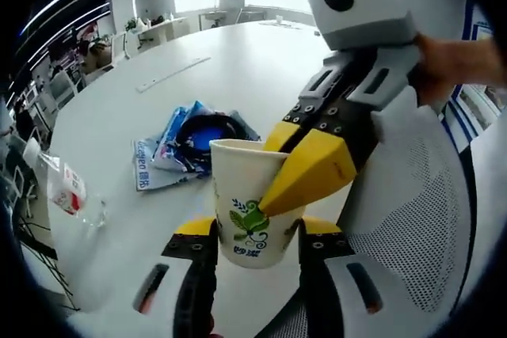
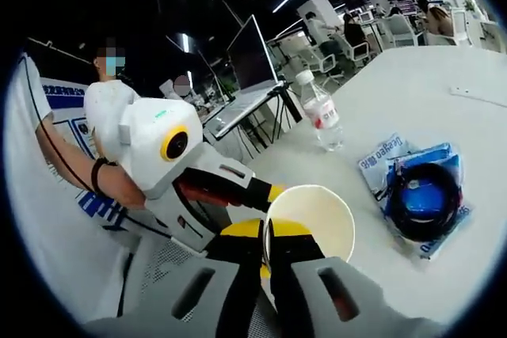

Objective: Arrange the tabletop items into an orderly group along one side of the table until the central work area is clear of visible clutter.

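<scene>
A white paper cup (image 1: pixel 252 195) with a green leaf print is held upright over the near edge of the white table (image 1: pixel 261 69). My left gripper (image 1: pixel 255 227) is shut on the cup's lower body, one yellow-tipped jaw on each side. My right gripper (image 1: pixel 305 168) comes in from the right and pinches the cup's rim. In the right gripper view the cup (image 2: pixel 313 219) shows an empty inside, with my right gripper (image 2: pixel 268 247) shut on its near rim. The left gripper (image 2: pixel 238 195) reaches to the cup from the left.
A blue packet with a coiled black cable (image 1: pixel 198 136) (image 2: pixel 420 195) lies mid-table. A clear water bottle (image 1: pixel 67 187) (image 2: pixel 321 116) stands near the table's edge. A pale strip (image 1: pixel 170 73) lies farther off. A white mesh chair (image 1: pixel 412 219) is close by.
</scene>
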Demonstrator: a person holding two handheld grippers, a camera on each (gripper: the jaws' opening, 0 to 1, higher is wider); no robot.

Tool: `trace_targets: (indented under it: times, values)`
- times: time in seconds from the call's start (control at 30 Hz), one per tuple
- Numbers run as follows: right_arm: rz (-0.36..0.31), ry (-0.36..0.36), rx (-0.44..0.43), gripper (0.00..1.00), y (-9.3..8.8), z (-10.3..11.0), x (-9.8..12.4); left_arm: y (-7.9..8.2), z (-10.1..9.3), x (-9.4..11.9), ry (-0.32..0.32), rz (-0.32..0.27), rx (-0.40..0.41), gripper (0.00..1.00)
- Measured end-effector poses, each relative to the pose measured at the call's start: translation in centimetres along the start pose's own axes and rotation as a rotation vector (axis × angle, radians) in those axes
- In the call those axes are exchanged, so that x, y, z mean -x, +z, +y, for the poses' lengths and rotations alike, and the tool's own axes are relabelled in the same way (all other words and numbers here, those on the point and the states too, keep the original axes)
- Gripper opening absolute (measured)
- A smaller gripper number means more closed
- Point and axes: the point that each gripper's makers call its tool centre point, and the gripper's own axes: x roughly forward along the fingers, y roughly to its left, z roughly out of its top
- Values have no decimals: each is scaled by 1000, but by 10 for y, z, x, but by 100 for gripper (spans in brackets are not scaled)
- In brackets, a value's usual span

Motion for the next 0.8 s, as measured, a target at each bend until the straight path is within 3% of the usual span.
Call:
trace_targets:
  times: [0.8]
  values:
    - [71, -1, 76, 0, 7, -5, -31, -22, 25, 20, 69, -40, 145, 37]
